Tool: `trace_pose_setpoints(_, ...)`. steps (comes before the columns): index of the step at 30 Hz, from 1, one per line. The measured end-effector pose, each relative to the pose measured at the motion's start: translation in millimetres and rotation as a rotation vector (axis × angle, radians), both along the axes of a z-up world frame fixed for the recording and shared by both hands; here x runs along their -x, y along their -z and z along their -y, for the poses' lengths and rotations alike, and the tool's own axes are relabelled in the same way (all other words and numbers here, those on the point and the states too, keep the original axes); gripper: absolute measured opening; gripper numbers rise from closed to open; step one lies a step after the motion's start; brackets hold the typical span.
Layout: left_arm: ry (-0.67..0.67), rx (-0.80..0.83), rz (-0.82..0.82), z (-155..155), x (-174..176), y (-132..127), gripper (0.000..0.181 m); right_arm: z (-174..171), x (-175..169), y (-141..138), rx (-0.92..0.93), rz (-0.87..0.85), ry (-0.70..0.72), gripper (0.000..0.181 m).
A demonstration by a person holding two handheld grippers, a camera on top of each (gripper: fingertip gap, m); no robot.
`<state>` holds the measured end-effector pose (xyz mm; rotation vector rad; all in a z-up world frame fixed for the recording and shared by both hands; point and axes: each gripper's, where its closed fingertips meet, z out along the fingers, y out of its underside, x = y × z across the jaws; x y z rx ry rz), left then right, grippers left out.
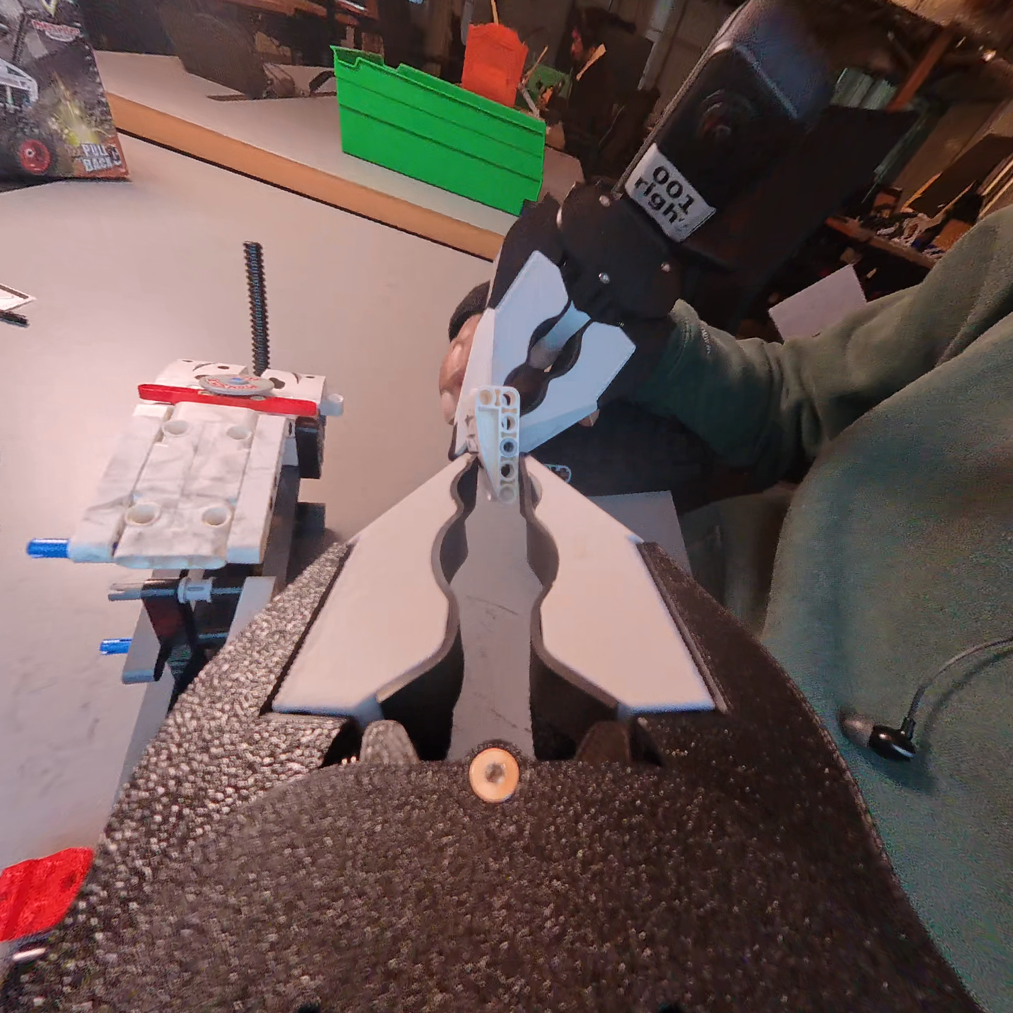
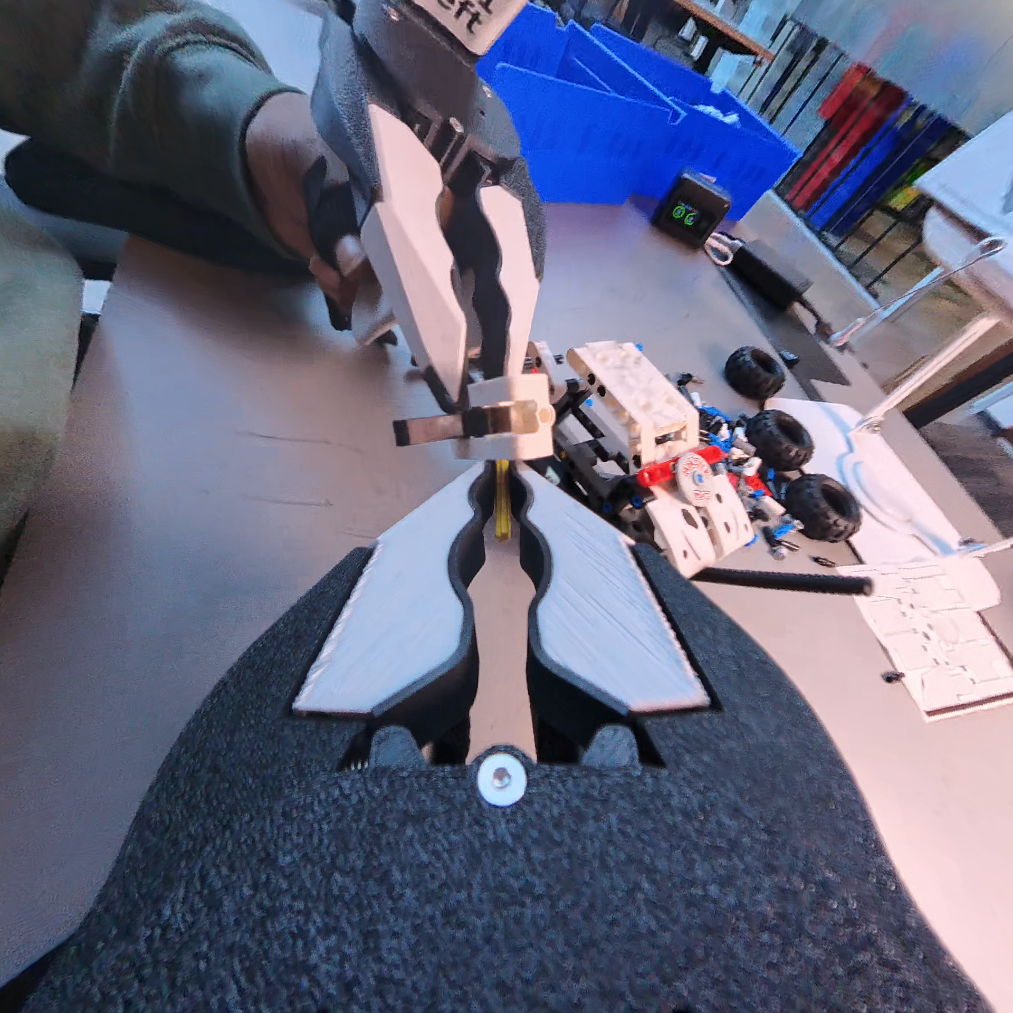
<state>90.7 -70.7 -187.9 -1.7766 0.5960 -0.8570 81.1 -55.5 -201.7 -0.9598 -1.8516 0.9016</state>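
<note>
A small white holed beam piece (image 1: 501,444) is held in the air above the grey table (image 1: 340,307), between both grippers. My left gripper (image 1: 498,466) is shut on its lower end. My right gripper (image 1: 482,422) comes in from the upper right and is shut on its upper end. In the right wrist view the same white piece (image 2: 510,422) carries a black part (image 2: 427,430) that sticks out to the left. My right gripper (image 2: 501,470) pinches it from below, with a thin yellow part (image 2: 501,510) between the fingers. My left gripper (image 2: 488,383) grips it from above.
A partly built white, black and red toy truck (image 1: 186,477) stands on the table, also in the right wrist view (image 2: 647,438), with loose black tyres (image 2: 778,438) and small parts beside it. Nearby are a paper sheet (image 2: 943,630), blue bins (image 2: 630,120), a green bin (image 1: 438,131) and a printed box (image 1: 49,98). The grippers are tip to tip, or close to it.
</note>
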Motion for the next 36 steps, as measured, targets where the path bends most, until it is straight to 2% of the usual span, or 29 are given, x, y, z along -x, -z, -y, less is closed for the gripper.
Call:
trace_pose_setpoints(4, 0.016, 0.030, -0.083, 2.4, -4.1, 13.5, 0.017, -3.5, -1.0, 2.2, -0.060, 0.002, 0.024, 0.003)
trace_pose_setpoints(8, 0.027, 0.093, -0.232, 3.3, -9.7, 39.9, 0.026, -0.1, -1.4, 5.8, -0.129, 0.020, 0.018, 0.003)
trace_pose_setpoints(12, 0.027, 0.158, -0.350, 6.7, -11.0, 62.8, 0.021, 3.5, -2.5, 15.7, -0.168, 0.051, 0.007, 0.003)
trace_pose_setpoints(17, 0.042, 0.197, -0.393, 8.8, -11.5, 73.3, 0.020, 11.1, -5.3, 15.4, -0.133, 0.053, -0.037, 0.003)
trace_pose_setpoints(25, 0.060, 0.262, -0.466, 10.8, -14.1, 90.1, 0.026, 32.7, -8.2, 44.6, -0.216, 0.166, -0.132, 0.004)
trace_pose_setpoints(31, 0.061, 0.232, -0.499, 14.5, -10.3, 89.5, 0.030, 18.5, -9.1, 27.0, -0.104, 0.112, -0.088, 0.004)
trace_pose_setpoints(34, 0.055, 0.212, -0.505, 14.1, -9.7, 87.6, 0.017, 14.3, -12.7, 29.4, -0.072, 0.130, -0.087, 0.004)
trace_pose_setpoints(36, 0.054, 0.206, -0.513, 13.6, -11.3, 87.7, 0.017, 17.2, -14.6, 32.1, -0.067, 0.147, -0.107, 0.004)
